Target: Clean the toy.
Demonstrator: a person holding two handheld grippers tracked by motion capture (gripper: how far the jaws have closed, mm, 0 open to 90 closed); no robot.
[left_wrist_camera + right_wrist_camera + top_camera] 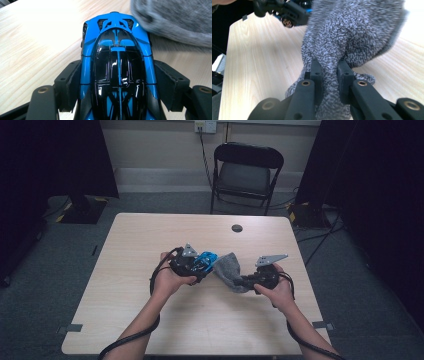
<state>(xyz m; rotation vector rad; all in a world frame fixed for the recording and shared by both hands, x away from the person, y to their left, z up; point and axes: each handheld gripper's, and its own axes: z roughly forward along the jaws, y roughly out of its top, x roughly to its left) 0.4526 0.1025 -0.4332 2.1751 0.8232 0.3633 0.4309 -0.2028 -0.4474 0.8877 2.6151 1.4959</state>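
Toy car (117, 62) clamped in left tool (200, 264); cloth (227, 270) pinched by right tool (240, 282), mid-table (150, 235).

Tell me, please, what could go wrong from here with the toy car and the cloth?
1. The left tongs grip the glossy blue car by its smooth sides; a push from the cloth might slip it out.
2. The right tongs pinch only a bunched fold of the cloth, so it may pull free while wiping.
3. The loose cloth could snag on the car's rear vents.
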